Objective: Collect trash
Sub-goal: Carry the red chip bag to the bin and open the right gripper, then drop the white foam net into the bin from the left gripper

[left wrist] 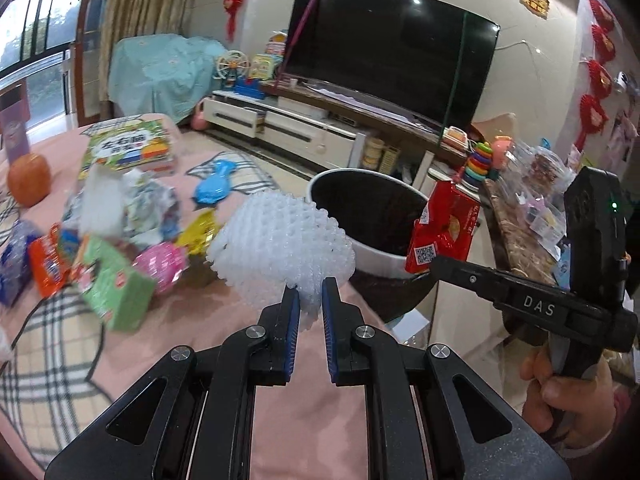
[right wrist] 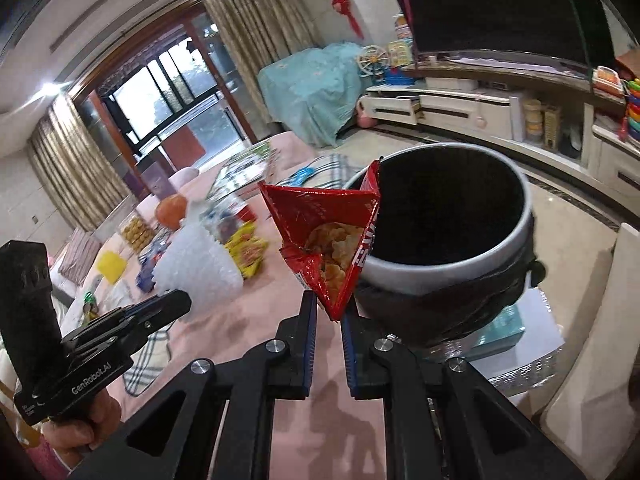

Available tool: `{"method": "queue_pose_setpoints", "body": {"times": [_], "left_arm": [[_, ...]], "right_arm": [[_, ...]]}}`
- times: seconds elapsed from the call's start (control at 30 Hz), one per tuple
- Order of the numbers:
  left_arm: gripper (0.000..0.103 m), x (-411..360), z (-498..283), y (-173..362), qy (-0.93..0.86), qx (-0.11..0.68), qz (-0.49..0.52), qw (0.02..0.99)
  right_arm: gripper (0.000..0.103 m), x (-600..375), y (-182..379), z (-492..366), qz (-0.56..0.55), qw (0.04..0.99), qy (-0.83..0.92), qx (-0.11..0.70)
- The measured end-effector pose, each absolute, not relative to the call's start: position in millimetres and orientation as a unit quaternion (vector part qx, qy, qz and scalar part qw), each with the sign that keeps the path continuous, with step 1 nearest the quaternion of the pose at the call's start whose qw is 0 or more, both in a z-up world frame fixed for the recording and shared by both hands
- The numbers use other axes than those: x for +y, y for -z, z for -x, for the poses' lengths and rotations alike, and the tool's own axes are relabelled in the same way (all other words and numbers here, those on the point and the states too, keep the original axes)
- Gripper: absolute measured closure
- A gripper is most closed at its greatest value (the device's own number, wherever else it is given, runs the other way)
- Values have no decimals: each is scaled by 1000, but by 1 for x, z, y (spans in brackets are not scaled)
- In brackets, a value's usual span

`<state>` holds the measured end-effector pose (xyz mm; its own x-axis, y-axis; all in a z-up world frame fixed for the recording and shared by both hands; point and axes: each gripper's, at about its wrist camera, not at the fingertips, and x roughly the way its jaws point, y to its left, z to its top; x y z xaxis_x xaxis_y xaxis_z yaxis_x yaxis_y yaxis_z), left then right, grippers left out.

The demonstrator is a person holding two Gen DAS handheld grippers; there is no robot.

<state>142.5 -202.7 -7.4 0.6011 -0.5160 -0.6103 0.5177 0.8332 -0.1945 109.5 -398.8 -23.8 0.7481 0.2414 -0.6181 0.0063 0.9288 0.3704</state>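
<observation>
My left gripper (left wrist: 311, 294) is shut on a white foam fruit net (left wrist: 282, 246), held just above the pink tablecloth. The net (right wrist: 198, 266) and the left gripper (right wrist: 182, 300) also show at the left of the right wrist view. My right gripper (right wrist: 329, 308) is shut on the bottom corner of a red snack bag (right wrist: 324, 220), which hangs open with chips showing, its top against the rim of the trash bin (right wrist: 400, 276). In the left wrist view the bag (left wrist: 442, 230) sits in front of the bin (left wrist: 380, 254), with the right gripper (left wrist: 434, 262) below it.
Wrappers and packets lie scattered on the table (left wrist: 132, 344): a green pack (left wrist: 116, 286), a pink wrapper (left wrist: 162, 260), a gold one (left wrist: 200, 230), an orange packet (left wrist: 50, 264). An orange fruit (left wrist: 30, 180) and a picture book (left wrist: 130, 148) lie further back. A TV (left wrist: 390, 50) stands on its cabinet behind.
</observation>
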Motion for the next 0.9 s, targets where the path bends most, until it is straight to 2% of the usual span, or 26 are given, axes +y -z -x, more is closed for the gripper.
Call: {"method": "queue_pose_setpoints", "body": {"times": [0.5, 0.83, 0.9], "left_arm": [[93, -278, -181, -3, 328, 343, -28, 880], [92, -307, -208, 12, 334, 374, -35, 864], [84, -312, -211, 15, 336, 382, -37, 860]], "right_arm": [[94, -454, 27, -142, -194, 905, -33, 378], [95, -464, 29, -150, -193, 903, -28, 382], [95, -464, 29, -149, -194, 904, -27, 380]]}}
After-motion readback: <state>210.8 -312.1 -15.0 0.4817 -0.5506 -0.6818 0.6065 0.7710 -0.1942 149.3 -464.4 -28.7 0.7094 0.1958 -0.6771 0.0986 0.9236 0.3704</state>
